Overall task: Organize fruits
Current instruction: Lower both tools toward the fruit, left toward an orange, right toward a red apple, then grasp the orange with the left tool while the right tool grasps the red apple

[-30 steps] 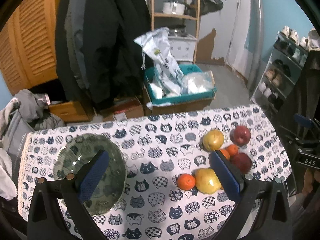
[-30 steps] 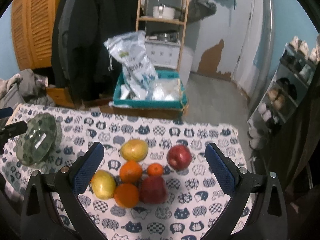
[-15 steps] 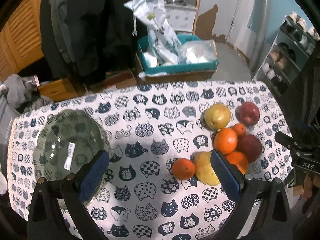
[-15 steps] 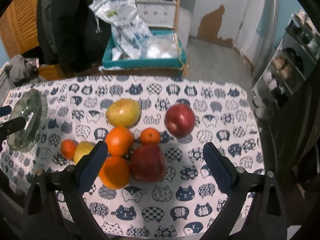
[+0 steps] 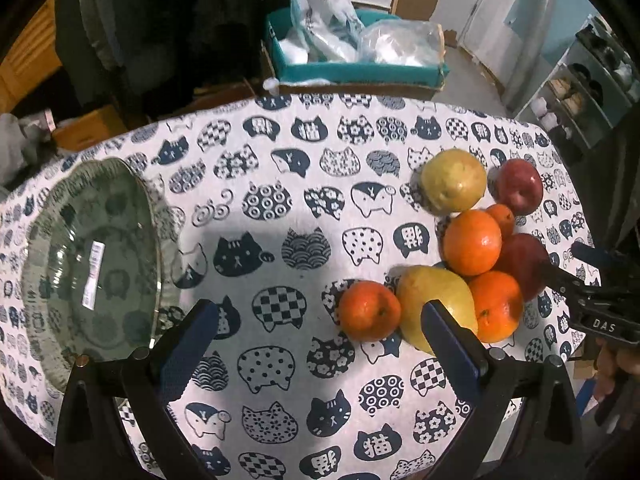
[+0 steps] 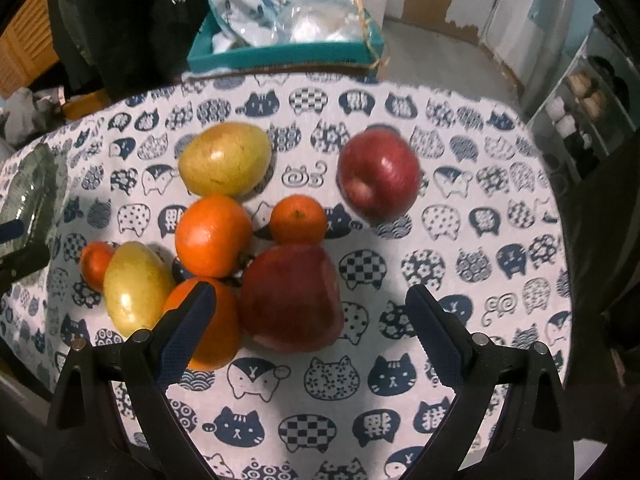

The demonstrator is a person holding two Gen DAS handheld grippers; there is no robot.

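Note:
Several fruits lie in a cluster on the cat-print tablecloth (image 6: 460,248). Among them are a big dark red apple (image 6: 292,300), a second red apple (image 6: 378,172), oranges (image 6: 212,240) and two yellow fruits (image 6: 224,160). My right gripper (image 6: 310,300) hangs over the big apple with its jaws closing; the apple shows between the pads, which do not touch it. My left gripper (image 5: 316,320) stands open above the cloth. A small orange (image 5: 368,310) and a yellow fruit (image 5: 436,304) sit by its right finger. The empty glass bowl (image 5: 92,264) is at its left.
Beyond the table's far edge, a teal box (image 5: 352,68) with plastic bags sits on the floor beside dark hanging coats. A shoe rack (image 5: 592,80) stands at the right. The table's right edge runs close to the fruit.
Both grippers have come down toward the table and tipped further downward, so the fruit and the bowl look larger. The right jaws have narrowed a little.

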